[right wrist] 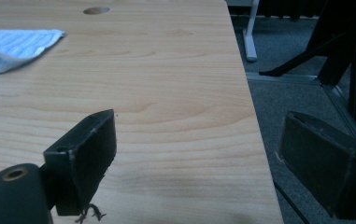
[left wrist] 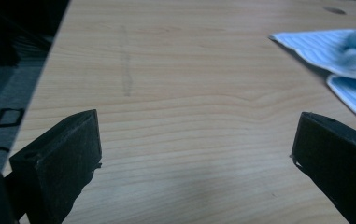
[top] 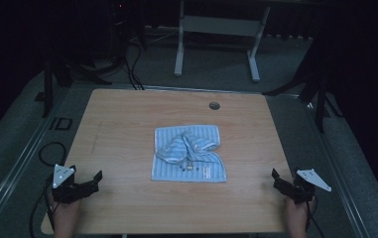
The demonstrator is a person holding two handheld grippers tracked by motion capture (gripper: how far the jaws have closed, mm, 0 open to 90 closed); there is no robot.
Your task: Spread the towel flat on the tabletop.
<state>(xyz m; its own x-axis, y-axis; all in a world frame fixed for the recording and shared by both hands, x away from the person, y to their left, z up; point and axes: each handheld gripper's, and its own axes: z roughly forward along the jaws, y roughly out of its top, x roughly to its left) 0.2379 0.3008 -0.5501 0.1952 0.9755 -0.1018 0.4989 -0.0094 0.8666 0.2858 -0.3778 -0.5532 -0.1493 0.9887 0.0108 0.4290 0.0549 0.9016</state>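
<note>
A blue-and-white striped towel (top: 189,153) lies crumpled in the middle of the wooden table (top: 127,114), its top half bunched into folds and a small label near its front edge. My left gripper (top: 88,183) rests at the table's front left corner, open, nothing between its jaws. In the left gripper view the towel (left wrist: 344,60) shows at the far right, well beyond the gripper (left wrist: 196,144). My right gripper (top: 282,181) sits at the front right edge, also open and empty. The right gripper view has the towel's corner (right wrist: 17,46) at the far left, with the gripper (right wrist: 196,149) over the table's edge.
A round cable hole (top: 214,105) is set near the table's far edge. Beyond the table stand a white frame's legs (top: 216,44) and dark tripod stands (top: 320,94) on grey carpet. Black cables (top: 52,153) trail on the floor at the left.
</note>
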